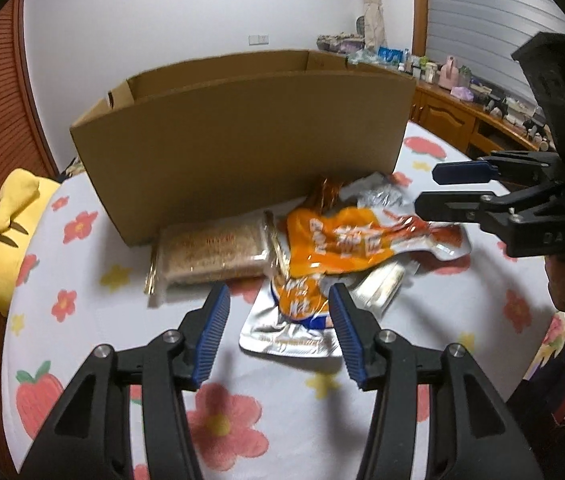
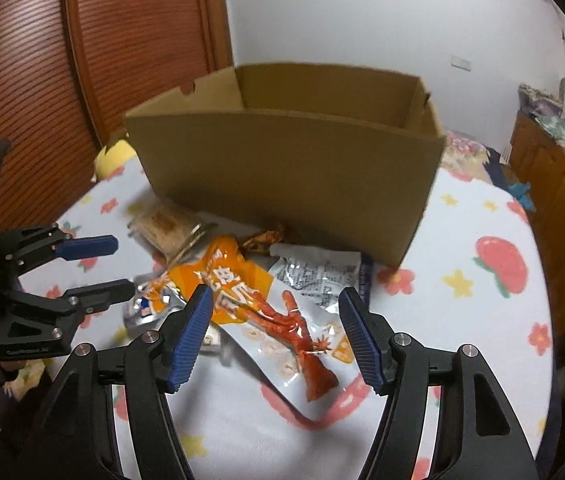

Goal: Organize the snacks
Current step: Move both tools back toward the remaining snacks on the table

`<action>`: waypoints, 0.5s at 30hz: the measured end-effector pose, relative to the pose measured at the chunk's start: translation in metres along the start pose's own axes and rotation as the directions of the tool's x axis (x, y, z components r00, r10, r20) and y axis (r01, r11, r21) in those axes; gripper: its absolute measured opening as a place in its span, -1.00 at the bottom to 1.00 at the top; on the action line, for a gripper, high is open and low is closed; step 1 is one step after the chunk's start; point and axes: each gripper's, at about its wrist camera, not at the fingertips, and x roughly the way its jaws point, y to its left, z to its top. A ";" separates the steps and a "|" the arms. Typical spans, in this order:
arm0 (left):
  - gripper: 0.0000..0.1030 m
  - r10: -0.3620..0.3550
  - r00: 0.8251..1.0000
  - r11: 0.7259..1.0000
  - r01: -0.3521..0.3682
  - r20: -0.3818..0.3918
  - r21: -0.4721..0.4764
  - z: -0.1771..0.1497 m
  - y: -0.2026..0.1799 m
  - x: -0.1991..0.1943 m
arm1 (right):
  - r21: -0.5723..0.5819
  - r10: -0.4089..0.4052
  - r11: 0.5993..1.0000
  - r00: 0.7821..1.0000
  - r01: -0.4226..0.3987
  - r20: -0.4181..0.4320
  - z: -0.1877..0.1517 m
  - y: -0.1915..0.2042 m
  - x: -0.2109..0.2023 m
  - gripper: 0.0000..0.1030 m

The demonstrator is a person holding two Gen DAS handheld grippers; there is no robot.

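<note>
Left gripper point(image 1: 279, 312) with black arms and ribbed blue pads: jaws spread apart, nothing between them, poised just above the near edge of the snack pile. Directly ahead of those pads, a silver foil pouch with an orange-and-blue label point(image 1: 294, 320), lying flat on the flowered white cloth point(image 1: 222, 424). Right gripper point(image 2: 276, 314) of the same build: jaws likewise wide and empty, hovering over a large orange plastic pouch printed with a red chicken-foot picture point(image 2: 282, 316), which overlaps the silver one.

Further out in the pile: a clear-wrapped rectangular block of beige biscuit point(image 1: 214, 252) on the left, touching the box's foot; a small twisted amber-brown wrapper point(image 2: 262, 240); a silver-grey printed sachet point(image 2: 322, 274) toward the right; a small pale transparent packet point(image 1: 380, 286) tucked under the orange pouch. Behind all of it, an open brown cardboard box point(image 2: 290, 176), upright, flaps up, interior mostly hidden by the near wall. Off the cloth's left edge, a yellow plush toy point(image 1: 6, 236).

Judged stage: early, all visible snacks outside the box, approach to a first grasp. Next move probably needs: a descent onto one pouch, a pinch on a raised edge or crinkle rather than the flat face, then a lift high enough to clear the tall box wall. Likely trouble: slippery film, and a neighbouring pouch dragged along where the packets overlap.
</note>
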 end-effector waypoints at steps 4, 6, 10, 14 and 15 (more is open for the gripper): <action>0.00 -0.001 1.000 1.000 0.001 -0.014 -0.010 -0.007 0.002 0.004 | -0.013 0.015 1.000 0.999 -0.015 -0.031 0.002 0.005 0.017 0.30; 0.00 -0.001 1.000 1.000 0.000 -0.021 -0.011 -0.010 0.003 0.006 | -0.024 0.022 0.999 0.999 -0.023 -0.043 0.003 0.008 0.023 0.30; 0.00 0.002 1.000 1.000 -0.002 -0.022 -0.014 -0.013 0.005 0.005 | -0.029 0.039 0.999 0.996 -0.041 -0.075 0.001 0.009 0.032 0.30; 0.00 0.001 1.000 1.000 -0.002 -0.020 -0.027 -0.015 0.008 0.004 | -0.037 0.049 0.998 0.993 -0.053 -0.103 -0.007 0.010 0.033 0.30; 0.00 0.002 1.000 1.000 -0.003 -0.020 -0.029 -0.016 0.008 0.004 | -0.038 0.054 0.998 0.993 -0.058 -0.104 -0.009 0.010 0.032 0.30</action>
